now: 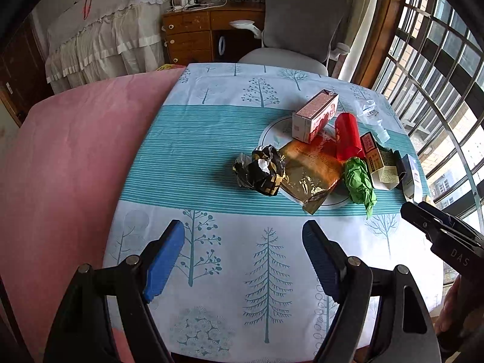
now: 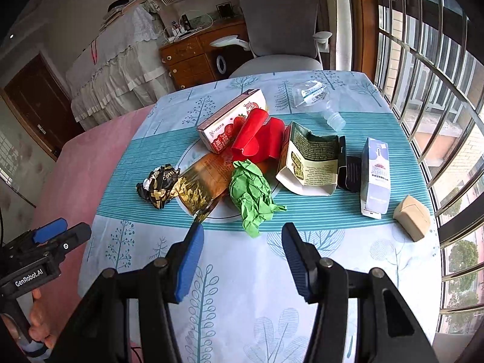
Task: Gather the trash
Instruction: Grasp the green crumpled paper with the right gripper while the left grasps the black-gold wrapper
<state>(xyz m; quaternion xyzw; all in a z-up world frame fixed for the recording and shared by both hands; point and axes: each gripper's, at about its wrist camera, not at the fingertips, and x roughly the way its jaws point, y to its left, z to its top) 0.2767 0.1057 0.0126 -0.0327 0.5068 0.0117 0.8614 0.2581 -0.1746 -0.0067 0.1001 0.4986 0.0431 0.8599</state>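
Trash lies in a heap on a white plate [image 2: 217, 216] on the tree-print tablecloth [image 1: 211, 139]. A crumpled black-and-gold wrapper [image 1: 261, 171] [image 2: 157, 186] sits at its left. Beside it lie a gold foil pouch [image 1: 311, 172] [image 2: 205, 184], crumpled green paper [image 1: 360, 181] [image 2: 251, 193], a red cup [image 1: 346, 136] [image 2: 257, 137] and a pink carton [image 1: 314, 115] [image 2: 230, 121]. My left gripper [image 1: 243, 230] hangs open over the cloth, short of the wrapper. My right gripper [image 2: 240, 233] is open too, just short of the green paper.
A torn cream box [image 2: 308, 158], a black box [image 2: 351, 171], a pale blue box [image 2: 375, 178], a tan block [image 2: 413, 217] and a clear plastic bottle [image 2: 317, 96] lie to the right. A pink cover [image 1: 78, 157] borders the table's left; a grey chair [image 1: 299, 27] stands behind.
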